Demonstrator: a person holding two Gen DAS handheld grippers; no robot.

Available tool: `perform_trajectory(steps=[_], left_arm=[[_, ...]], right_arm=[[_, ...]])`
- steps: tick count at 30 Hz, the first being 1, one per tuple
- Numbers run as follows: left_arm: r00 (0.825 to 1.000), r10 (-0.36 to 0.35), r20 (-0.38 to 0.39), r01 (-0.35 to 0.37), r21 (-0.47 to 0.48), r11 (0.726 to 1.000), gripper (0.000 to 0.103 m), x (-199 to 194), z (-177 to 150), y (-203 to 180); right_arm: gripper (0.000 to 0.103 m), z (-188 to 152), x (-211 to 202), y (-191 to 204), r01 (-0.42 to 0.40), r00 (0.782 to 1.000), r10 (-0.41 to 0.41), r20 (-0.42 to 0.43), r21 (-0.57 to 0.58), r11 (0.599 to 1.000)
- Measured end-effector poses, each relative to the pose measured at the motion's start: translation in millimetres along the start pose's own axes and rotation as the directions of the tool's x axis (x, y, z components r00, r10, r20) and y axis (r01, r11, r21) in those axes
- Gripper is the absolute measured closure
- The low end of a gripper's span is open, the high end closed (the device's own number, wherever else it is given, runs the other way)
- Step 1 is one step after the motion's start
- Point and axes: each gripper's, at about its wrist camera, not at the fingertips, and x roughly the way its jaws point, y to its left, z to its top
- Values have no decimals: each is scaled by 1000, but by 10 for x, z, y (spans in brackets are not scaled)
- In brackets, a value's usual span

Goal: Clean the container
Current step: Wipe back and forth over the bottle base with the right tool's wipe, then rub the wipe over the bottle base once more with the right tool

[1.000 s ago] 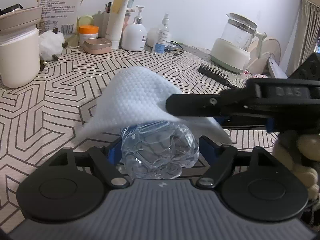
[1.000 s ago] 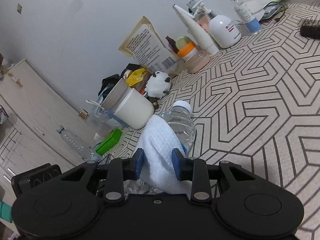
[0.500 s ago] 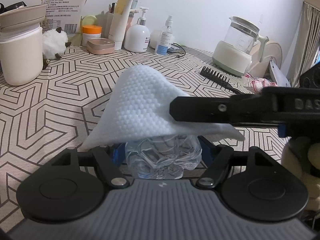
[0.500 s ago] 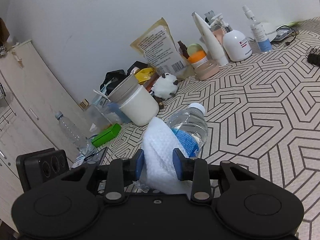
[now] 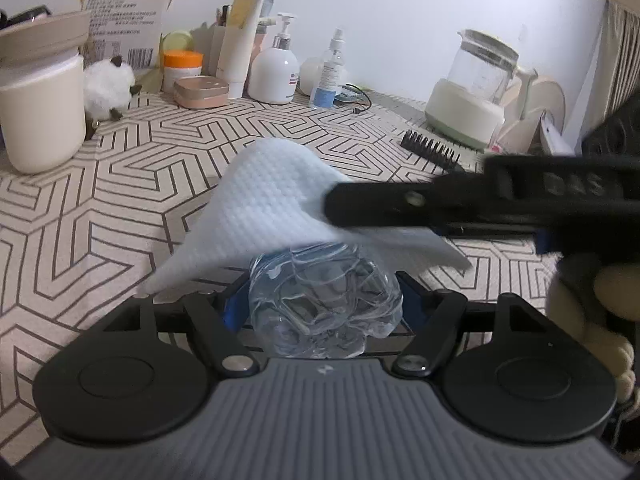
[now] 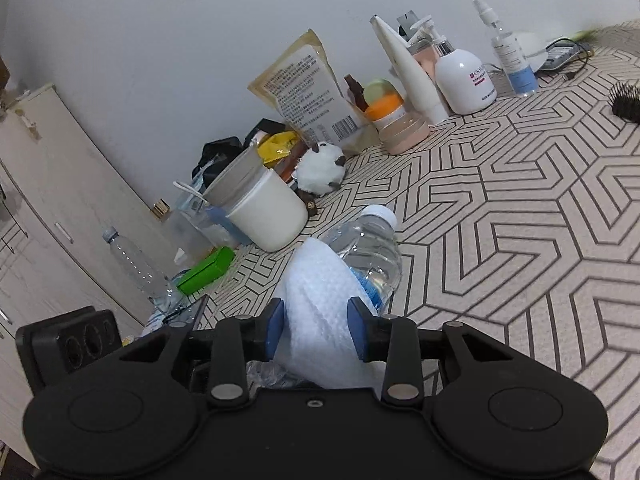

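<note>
My left gripper (image 5: 322, 306) is shut on the base of a clear plastic water bottle (image 5: 324, 304), held above the patterned table. The bottle (image 6: 370, 246) lies pointing away in the right wrist view, white cap at the far end. My right gripper (image 6: 316, 322) is shut on a white textured cloth (image 6: 320, 308) that drapes over the bottle's body. In the left wrist view the cloth (image 5: 264, 204) covers the bottle from above, and the right gripper's black finger (image 5: 380, 204) reaches in from the right.
A cream canister (image 5: 38, 112) stands at left, with toiletry bottles (image 5: 274, 76), a jar and a paper bag along the wall. A glass kettle (image 5: 474, 92) and black comb (image 5: 430, 152) are at right. A second bottle (image 6: 132, 264) and green box (image 6: 206, 270) sit at the table's end.
The cloth and right gripper have slid along the bottle, towards its base; more of the bottle's neck and label shows in the right wrist view. The left gripper still holds the bottle.
</note>
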Motion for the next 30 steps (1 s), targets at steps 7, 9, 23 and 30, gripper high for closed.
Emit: perform_trajectory(steps=[7,9,23,30], left_arm=[[1000,2,1,-2,10,1000,31,-6,-3,-5],[1000,6,-3,-6,3,1000,31,0,-1,0],[1000,4,-4,-4,3,1000,31,1,5,2],[1000,-11,2,11,8,1000,31,-9,2,1]], right_arm=[[62,-15,33,74,48,998,-45,39,-73,996],[62,-54,2,95,33,999,-29,43,-82,996],[62,-87,0,168,41,998,-35,53,-121,992],[62,-87,-7,87,76,994,-67,87,-103,992]])
